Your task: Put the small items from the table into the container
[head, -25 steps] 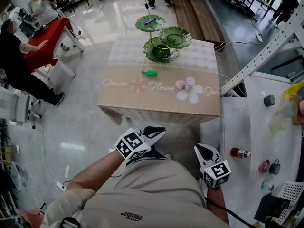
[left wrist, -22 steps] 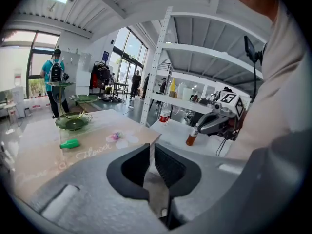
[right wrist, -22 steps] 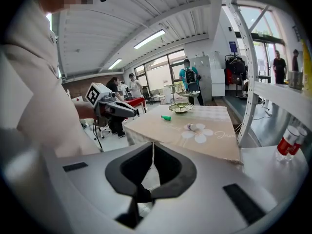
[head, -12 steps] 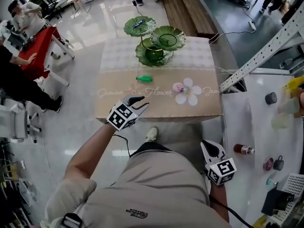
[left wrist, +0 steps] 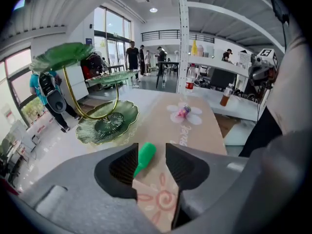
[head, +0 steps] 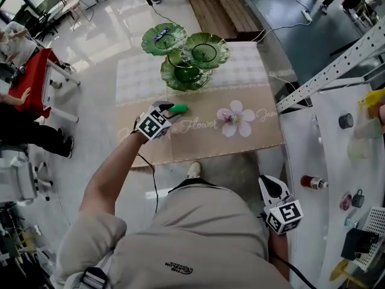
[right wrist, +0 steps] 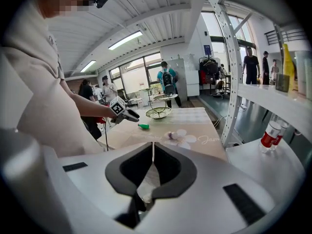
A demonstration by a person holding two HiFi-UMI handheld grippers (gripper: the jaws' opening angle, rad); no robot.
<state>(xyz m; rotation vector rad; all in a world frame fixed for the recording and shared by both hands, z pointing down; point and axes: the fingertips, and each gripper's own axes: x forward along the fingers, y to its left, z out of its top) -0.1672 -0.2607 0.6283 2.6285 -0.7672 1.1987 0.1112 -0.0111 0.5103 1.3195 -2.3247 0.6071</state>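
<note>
A small green bottle-shaped item (head: 179, 108) (left wrist: 145, 155) lies on the beige flower-print table (head: 198, 140), just in front of the green three-tier leaf-dish stand (head: 186, 74) (left wrist: 107, 123). My left gripper (head: 166, 108) (left wrist: 150, 158) reaches over the table and its jaws are opening. The green item lies between the fingertips and the pads do not press on it. A small pink item (head: 229, 117) (left wrist: 184, 112) rests on the printed white flower. My right gripper (head: 269, 186) (right wrist: 153, 152) hangs shut and empty by my right hip, off the table.
The top leaf dish (head: 163, 39) holds a small blue item. A white side table (head: 337, 155) at the right carries a red-capped bottle (head: 314, 182) and small cups. A metal truss (head: 328, 71) slants beside it. People sit at a red table (head: 30, 77) at the far left.
My left gripper swung from beside my waist forward and down over the table to the green item, and its jaws opened. The right gripper drifted a little to the right.
</note>
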